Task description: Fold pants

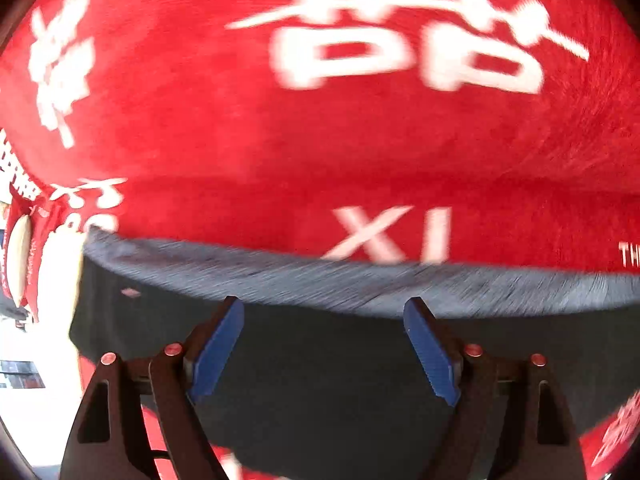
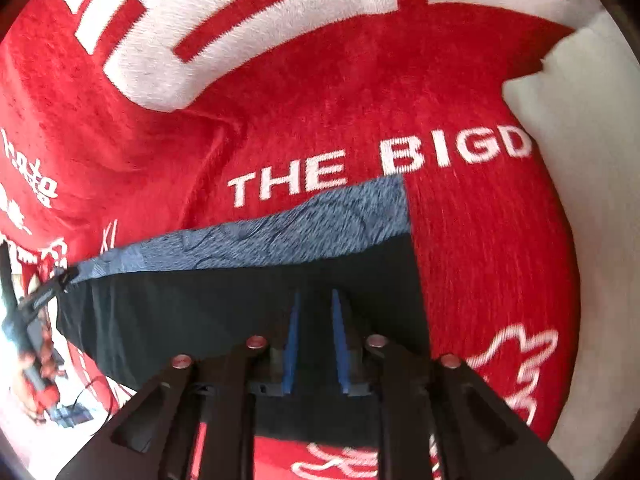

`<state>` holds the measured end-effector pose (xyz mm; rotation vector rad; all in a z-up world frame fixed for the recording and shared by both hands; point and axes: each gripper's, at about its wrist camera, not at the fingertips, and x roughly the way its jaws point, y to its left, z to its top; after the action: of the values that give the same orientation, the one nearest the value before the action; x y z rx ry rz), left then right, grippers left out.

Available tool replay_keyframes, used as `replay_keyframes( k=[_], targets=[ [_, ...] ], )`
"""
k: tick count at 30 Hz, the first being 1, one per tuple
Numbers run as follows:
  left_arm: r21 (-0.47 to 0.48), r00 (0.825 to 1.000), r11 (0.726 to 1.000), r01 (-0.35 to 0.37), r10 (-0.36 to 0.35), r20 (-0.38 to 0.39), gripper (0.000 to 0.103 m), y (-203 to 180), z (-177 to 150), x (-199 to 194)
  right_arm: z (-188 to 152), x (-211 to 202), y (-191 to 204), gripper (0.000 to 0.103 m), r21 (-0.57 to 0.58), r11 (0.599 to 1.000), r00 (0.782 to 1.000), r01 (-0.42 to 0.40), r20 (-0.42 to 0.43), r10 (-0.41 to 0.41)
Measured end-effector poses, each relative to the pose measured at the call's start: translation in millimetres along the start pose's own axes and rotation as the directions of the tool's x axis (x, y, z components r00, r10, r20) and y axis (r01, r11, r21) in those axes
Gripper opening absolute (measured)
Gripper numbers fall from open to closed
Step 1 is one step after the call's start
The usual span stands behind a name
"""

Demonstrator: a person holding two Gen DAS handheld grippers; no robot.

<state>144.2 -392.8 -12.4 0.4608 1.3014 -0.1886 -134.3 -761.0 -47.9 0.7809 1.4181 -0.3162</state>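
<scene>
Dark pants lie flat on a red blanket with white lettering; the landmark here is the pants' grey-blue waistband.

Left wrist view: left tongs are spread wide, blue pads well apart, hovering over the dark fabric just on the near side of the waistband. Nothing is between the pads. White "XI" print on the blanket sits just beyond the waistband. The frame is motion-blurred.

Right wrist view: right tongs are nearly closed, pads with a narrow gap between them, over the dark fabric on the near side of the waistband. Cannot tell if a fold of fabric is pinched between them. The waistband's right end stops at the pants' straight side edge, red blanket beside it. "THE BIGD" text is just past the waistband. A white surface shows past the blanket's far right edge.
</scene>
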Motion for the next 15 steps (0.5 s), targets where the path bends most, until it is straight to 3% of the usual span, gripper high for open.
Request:
replay_keyframes(
  k=[4, 8, 12, 13, 15],
  targets=[
    [0.013, 0.997, 0.997, -0.070, 0.071, -0.025, 0.084, 48.3, -17.0, 13.5, -28.2, -12.8, 35.2, 0.028, 0.001, 0.999, 0.999, -0.048, 0.008, 0.048],
    [-0.037, 0.992, 0.993, -0.114, 0.112, -0.054, 0.084, 96.8, -16.7, 58.1, -63.0, 5.2, 100.6, 0.028, -0.068, 0.994, 0.996, -0.084, -0.012, 0.083],
    [-0.026, 0.986, 0.988, -0.152, 0.150, -0.068, 0.086, 114.8, -0.8, 105.1, -75.6, 49.5, 167.0, 0.032, -0.173, 0.985, 1.000, 0.009, -0.013, -0.011],
    [-0.037, 0.989, 0.989, -0.141, 0.138, -0.060, 0.096, 118.6, 6.1, 113.1, -74.8, 60.9, 173.7, 0.036, -0.180, 0.983, 0.999, 0.043, -0.009, -0.045],
    [-0.033, 0.990, 0.990, -0.140, 0.139, -0.024, 0.098, 123.8, 17.3, 113.2, -74.2, 62.3, 169.8, 0.036, -0.168, 0.982, 0.997, 0.082, 0.026, -0.079]
  ],
)
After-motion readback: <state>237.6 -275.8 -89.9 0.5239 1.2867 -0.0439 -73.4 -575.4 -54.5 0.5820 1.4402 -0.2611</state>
